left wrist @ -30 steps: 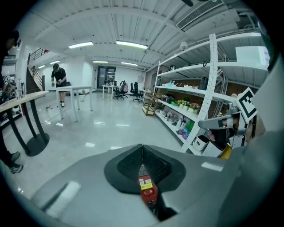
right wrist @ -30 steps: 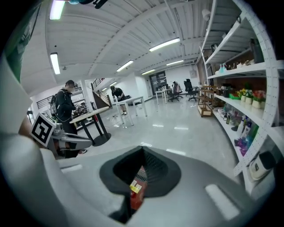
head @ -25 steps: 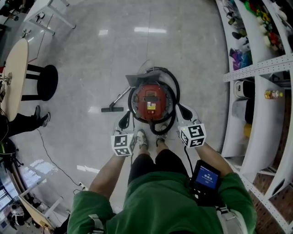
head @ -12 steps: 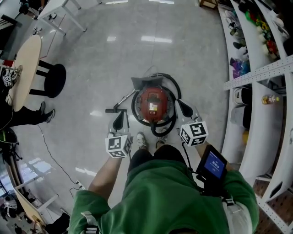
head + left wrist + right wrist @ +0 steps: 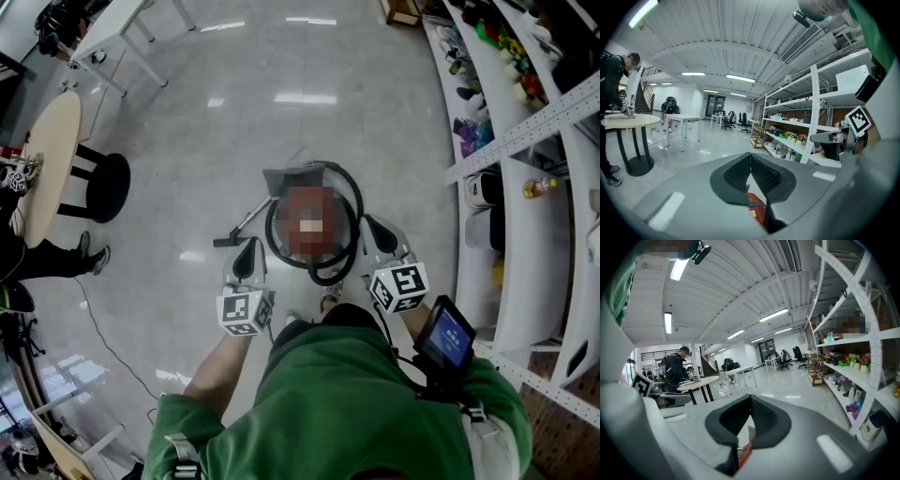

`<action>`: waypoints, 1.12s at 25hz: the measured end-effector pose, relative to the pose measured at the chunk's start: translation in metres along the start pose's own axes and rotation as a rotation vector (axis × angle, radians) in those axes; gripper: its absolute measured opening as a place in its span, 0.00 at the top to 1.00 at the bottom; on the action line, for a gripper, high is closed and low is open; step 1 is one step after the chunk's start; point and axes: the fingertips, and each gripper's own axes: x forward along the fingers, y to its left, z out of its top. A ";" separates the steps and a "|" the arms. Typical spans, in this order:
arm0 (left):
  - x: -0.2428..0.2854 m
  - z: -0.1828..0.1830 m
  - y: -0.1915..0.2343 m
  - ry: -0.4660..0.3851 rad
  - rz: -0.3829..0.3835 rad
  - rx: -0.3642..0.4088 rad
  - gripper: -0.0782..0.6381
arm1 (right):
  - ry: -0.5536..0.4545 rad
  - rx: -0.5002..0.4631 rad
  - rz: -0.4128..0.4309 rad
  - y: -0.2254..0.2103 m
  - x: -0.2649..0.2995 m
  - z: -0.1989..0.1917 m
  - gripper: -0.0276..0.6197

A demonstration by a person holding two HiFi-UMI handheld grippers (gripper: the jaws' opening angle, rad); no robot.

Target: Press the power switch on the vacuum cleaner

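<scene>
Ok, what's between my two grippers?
The round red vacuum cleaner, ringed by its black hose, lies between the left gripper and right gripper; the head view shows it.

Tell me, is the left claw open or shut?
Shut. In the left gripper view the left claw has its two pads meeting at the tips, and nothing is held between them.

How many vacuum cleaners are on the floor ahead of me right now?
1. The vacuum cleaner stands on the floor, just ahead of and between the left claw and the right claw. Others could be hidden behind the shelving.
</scene>
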 end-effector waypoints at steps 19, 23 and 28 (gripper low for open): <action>-0.152 0.002 0.010 -0.130 -0.142 -0.015 0.88 | -0.090 0.015 -0.158 0.138 -0.138 -0.024 0.96; -0.174 0.001 -0.001 -0.137 -0.160 0.001 0.88 | -0.100 0.015 -0.164 0.150 -0.163 -0.026 0.96; -0.193 0.006 -0.022 -0.159 -0.166 0.015 0.88 | -0.121 0.008 -0.167 0.148 -0.191 -0.026 0.96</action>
